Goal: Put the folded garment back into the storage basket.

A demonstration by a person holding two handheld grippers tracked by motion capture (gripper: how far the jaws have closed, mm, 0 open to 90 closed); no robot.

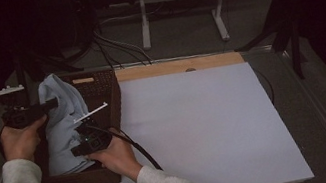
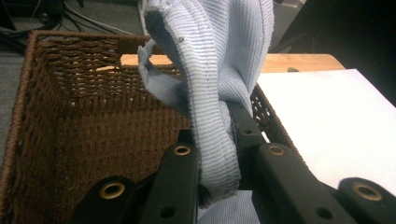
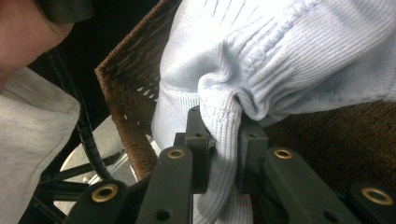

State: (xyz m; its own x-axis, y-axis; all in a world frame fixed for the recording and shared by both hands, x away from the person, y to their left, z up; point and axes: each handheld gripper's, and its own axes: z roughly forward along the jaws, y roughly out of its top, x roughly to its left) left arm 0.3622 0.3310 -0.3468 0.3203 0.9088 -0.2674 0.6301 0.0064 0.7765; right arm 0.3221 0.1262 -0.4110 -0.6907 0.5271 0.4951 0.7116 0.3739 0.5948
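A light blue ribbed knit garment (image 1: 62, 120) hangs partly lifted out of a brown wicker basket (image 1: 109, 93) at the table's left side. My left gripper (image 1: 54, 103) is shut on an upper fold of it; in the left gripper view the cloth (image 2: 219, 140) is pinched between the black jaws of that gripper (image 2: 215, 161), over the basket's inside (image 2: 93, 121). My right gripper (image 1: 79, 148) is shut on a lower part. In the right gripper view a bunched fold (image 3: 224, 135) is squeezed between the jaws of this gripper (image 3: 223, 154), beside the basket wall (image 3: 130, 84).
A large white board (image 1: 197, 126) covers the table right of the basket, with a wooden strip (image 1: 179, 65) along its far edge. Cables (image 1: 107, 45) and a white stand (image 1: 181, 2) lie on the floor beyond. A grey sleeve (image 3: 32, 140) and black cable (image 3: 88, 140) are close by.
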